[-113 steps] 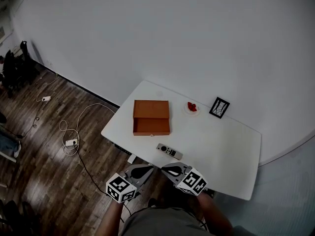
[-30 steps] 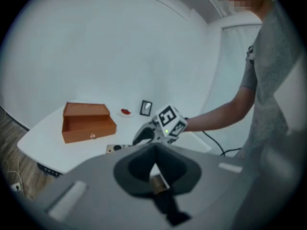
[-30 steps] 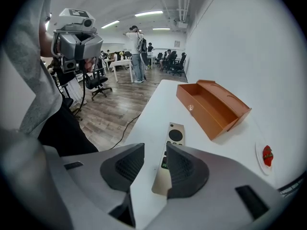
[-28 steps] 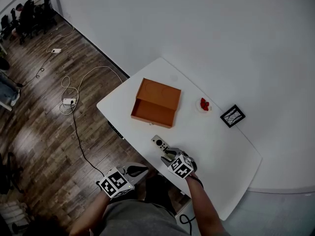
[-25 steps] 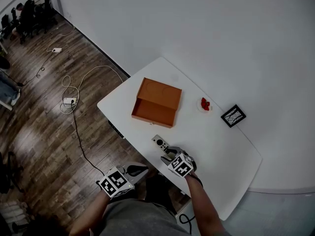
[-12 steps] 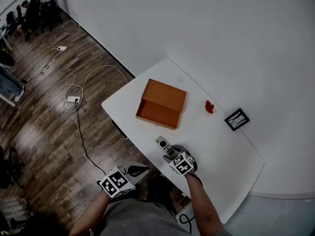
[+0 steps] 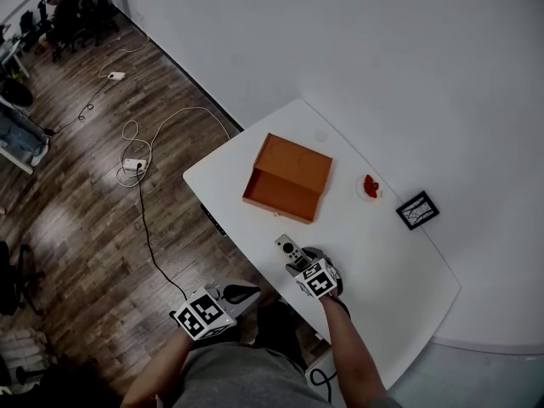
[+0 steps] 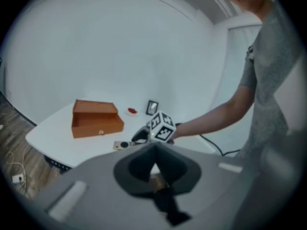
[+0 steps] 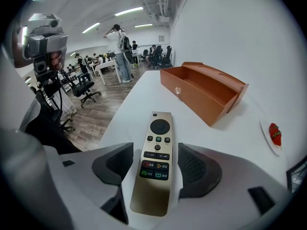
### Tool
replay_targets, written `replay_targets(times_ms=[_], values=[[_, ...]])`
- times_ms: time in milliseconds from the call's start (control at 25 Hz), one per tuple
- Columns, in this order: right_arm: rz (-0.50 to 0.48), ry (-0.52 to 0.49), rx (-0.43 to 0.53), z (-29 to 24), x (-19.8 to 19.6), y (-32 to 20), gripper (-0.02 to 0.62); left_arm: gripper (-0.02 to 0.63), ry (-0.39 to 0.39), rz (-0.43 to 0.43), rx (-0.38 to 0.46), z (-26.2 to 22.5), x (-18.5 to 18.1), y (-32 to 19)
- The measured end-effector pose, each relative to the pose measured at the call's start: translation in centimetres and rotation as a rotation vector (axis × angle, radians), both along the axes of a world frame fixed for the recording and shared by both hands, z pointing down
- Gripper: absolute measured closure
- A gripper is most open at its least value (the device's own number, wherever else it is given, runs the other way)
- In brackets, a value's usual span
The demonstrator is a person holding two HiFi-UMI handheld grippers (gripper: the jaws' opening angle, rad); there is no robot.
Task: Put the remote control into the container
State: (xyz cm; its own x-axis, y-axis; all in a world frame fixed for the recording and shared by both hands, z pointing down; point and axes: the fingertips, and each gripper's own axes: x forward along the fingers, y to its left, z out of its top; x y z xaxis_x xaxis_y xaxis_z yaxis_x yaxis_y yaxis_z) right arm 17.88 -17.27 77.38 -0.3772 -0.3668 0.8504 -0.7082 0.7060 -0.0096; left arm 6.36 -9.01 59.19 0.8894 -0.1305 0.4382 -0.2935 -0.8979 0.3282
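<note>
A gold remote control (image 9: 156,162) lies flat on the white table (image 7: 399,270), buttons up, near the front edge (image 7: 287,250). My right gripper (image 9: 156,152) is lowered over its near end, and the jaws have just been opening. They are open now, one on each side of the remote, with a gap showing on both sides. The orange open-fronted container (image 7: 289,177) stands further back (image 9: 204,92). My left gripper (image 7: 242,293) hangs off the table's front edge, fingers together and empty (image 8: 153,150). From there I see the container (image 8: 96,119) and the remote (image 8: 122,145).
A small plate with something red (image 7: 371,187) and a little black picture frame (image 7: 417,210) sit at the table's back right. Cables and a power strip (image 7: 132,164) lie on the wooden floor to the left. People and office chairs are far off.
My right gripper has come from the table's front edge onto the remote and sunk slightly over it. The left gripper has stayed where it was.
</note>
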Motion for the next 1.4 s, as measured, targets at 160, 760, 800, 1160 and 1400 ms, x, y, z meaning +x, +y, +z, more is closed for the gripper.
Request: replay_targets(times_ms=[160, 760, 800, 1160, 1400], values=[[-0.014, -0.001, -0.008, 0.4, -0.2, -0.3, 0.322, 0.607, -0.002, -0.001, 0.000, 0.0, 0.2, 0.0], [0.052, -0.050, 0.004, 0.8, 0.1, -0.1, 0.324, 0.607, -0.008, 0.003, -0.009, 0.2, 0.8, 0.8], [0.057, -0.053, 0.004, 0.8, 0.1, -0.1, 0.324, 0.607, -0.009, 0.004, -0.011, 0.3, 0.8, 0.9], [0.130, -0.054, 0.012, 0.7, 0.3, -0.3, 0.377, 0.607, -0.018, 0.001, -0.015, 0.7, 0.7, 1.3], [0.151, -0.046, -0.002, 0.6, 0.2, -0.1, 0.380, 0.607, -0.022, 0.013, -0.012, 0.6, 0.7, 1.6]])
